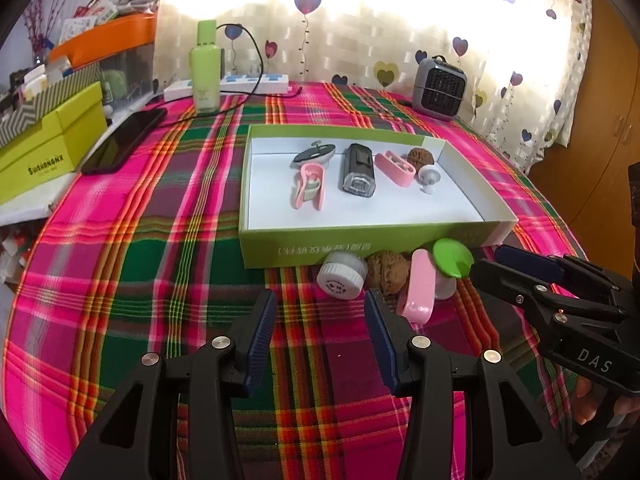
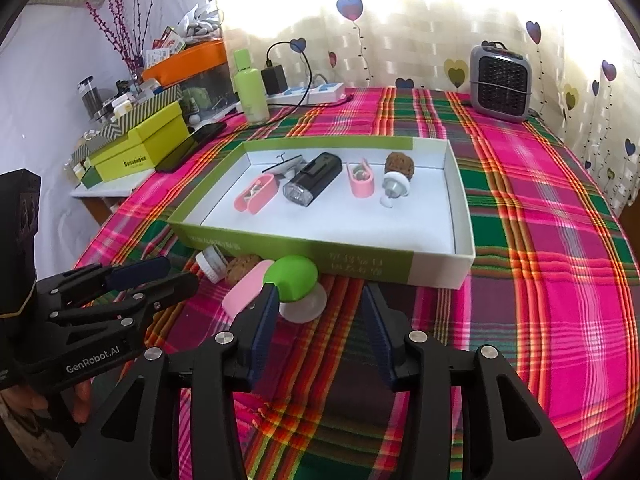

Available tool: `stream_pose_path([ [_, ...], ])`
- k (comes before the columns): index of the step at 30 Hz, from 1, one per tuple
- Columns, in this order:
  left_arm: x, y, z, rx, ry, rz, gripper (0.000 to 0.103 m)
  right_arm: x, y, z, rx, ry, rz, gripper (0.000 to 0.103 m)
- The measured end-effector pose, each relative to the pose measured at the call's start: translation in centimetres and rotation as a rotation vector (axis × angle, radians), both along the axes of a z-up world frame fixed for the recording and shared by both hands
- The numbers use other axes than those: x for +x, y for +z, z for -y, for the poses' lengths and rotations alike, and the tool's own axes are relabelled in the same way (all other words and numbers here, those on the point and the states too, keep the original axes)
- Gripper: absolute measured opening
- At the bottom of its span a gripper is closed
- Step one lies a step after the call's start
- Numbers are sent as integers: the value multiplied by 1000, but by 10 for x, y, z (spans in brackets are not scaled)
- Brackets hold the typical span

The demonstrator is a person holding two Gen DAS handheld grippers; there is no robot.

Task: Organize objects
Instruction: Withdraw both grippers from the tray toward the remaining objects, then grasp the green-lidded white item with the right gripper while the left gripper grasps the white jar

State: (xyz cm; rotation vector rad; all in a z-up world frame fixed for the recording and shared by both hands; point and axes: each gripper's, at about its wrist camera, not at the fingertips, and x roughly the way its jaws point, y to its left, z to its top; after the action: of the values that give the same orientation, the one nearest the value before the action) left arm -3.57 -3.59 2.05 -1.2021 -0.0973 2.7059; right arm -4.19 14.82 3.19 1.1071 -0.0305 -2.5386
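- We see four loose things bunched on the plaid tablecloth (image 1: pixel 160 264) against the near wall of the green box (image 1: pixel 304 248): a white jar (image 1: pixel 342 276) on its side, a walnut (image 1: pixel 387 275), a pink case (image 1: pixel 418 290) and a green-topped suction cup (image 1: pixel 452 264). They touch or overlap one another, so we judge that closing on one could nudge its neighbour along the box's near wall or roll it away.
- The jar and the walnut are both rounded; a pinch off their middle would likely squirt them sideways across the cloth towards its near edge.
- Both tools work the same small cluster. The left gripper (image 1: pixel 322 336) and the right gripper (image 2: pixel 320 322) sit close together, so the black frames could knock each other if both reach in at once.
- Our left gripper's jaws stand apart with only cloth between them; the jar lies just beyond its tips, the pink case touching or just beside its right-hand finger (image 1: pixel 382 340).
- Our right gripper's jaws are also apart and empty. The green suction cup (image 2: pixel 292 280) lies at its left-hand finger (image 2: pixel 266 312), not between the pads; whether they touch we cannot tell.
- Inside the box, along its far wall, already lie a black lamp (image 1: pixel 358 174), two more pink cases, another walnut and other small pieces.
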Motion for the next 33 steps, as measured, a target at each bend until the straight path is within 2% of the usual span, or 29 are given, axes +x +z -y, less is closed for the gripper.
stream_pose_path([
  [6, -6, -4, 0, 12, -10, 15, 48, 0, -6, 4, 9, 17, 20, 44],
  [33, -30, -11, -5, 18, -18, 44, 48, -14, -7, 19, -5, 39, 31, 44],
])
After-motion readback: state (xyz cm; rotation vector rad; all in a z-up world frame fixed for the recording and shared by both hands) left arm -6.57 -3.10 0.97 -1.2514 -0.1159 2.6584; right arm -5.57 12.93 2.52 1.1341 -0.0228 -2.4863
